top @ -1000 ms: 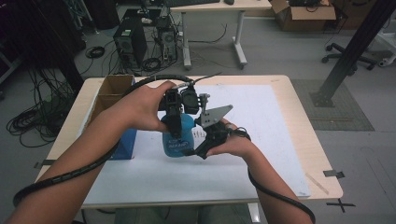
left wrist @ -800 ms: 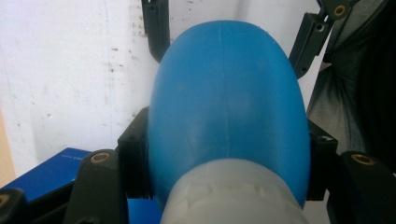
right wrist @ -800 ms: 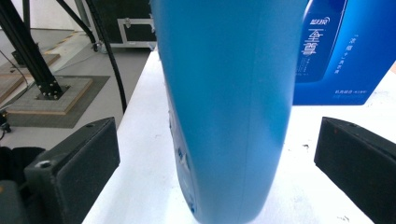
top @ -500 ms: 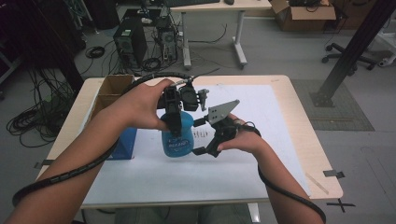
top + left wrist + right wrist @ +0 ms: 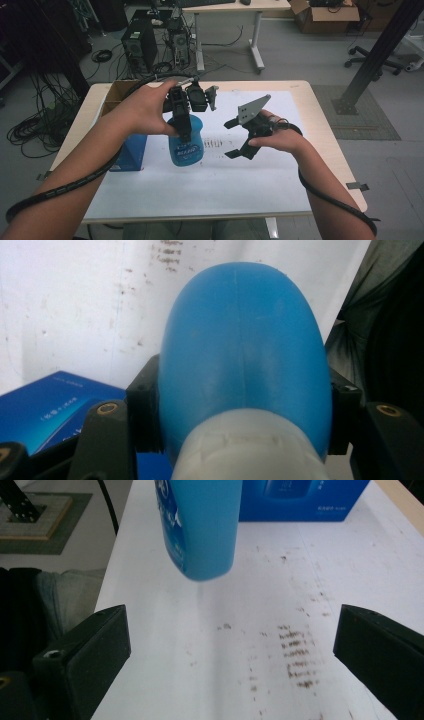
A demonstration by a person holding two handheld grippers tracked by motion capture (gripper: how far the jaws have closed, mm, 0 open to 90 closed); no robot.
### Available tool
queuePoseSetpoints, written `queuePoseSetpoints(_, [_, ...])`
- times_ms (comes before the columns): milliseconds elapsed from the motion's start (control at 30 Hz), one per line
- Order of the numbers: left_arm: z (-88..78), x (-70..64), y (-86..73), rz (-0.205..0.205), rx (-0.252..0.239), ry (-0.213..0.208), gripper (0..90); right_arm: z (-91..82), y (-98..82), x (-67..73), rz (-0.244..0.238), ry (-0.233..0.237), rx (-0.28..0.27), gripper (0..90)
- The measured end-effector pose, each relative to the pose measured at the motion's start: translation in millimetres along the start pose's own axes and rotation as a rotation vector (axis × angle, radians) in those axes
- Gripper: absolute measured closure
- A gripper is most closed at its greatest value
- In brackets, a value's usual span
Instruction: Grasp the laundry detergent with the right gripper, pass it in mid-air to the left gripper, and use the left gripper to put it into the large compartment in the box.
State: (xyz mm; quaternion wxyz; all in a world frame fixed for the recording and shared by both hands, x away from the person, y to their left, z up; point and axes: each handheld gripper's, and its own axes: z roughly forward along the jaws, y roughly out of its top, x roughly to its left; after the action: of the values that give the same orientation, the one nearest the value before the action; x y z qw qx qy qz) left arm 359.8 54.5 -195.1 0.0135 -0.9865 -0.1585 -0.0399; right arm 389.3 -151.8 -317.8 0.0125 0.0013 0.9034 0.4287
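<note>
Gripping the blue bottle point(image 5: 186, 142) near its neck, the left claw point(image 5: 183, 131) held it clamped and lifted just above the white tabletop point(image 5: 250, 175), beside the blue box point(image 5: 131, 155). The right claw point(image 5: 239, 137) hung spread apart nearby, empty. Judged a carrying step; next called for choosing a placement spot.

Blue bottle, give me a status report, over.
Left gripper shut on blue bottle, held over white sheet. Right gripper open, beside it, apart. Blue box behind bottle, nothing blocking.
</note>
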Motion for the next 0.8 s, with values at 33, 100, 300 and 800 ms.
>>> queuePoseSetpoints(33, [-1.0, 0.9, -0.4, -0.009, 0.001, 0.0, 37.8, -3.0, 0.2, -0.1, 0.0, -0.002, 0.013, 1.5])
queuePoseSetpoints(100, [-3.1, 2.1, -1.3, -0.031, 0.001, 0.0, 37.8, -8.2, 0.5, -0.3, 0.001, -0.003, 0.043, 1.7])
queuePoseSetpoints(300, [-10.4, 6.5, -5.3, -0.083, -0.003, -0.002, 37.8, -21.0, -0.4, -3.0, 0.01, -0.008, 0.114, 1.7])
queuePoseSetpoints(800, [-26.9, 20.5, -23.2, -0.278, -0.008, 0.008, 37.8, -33.6, -1.5, -12.9, 0.032, 0.01, 0.253, 2.3])
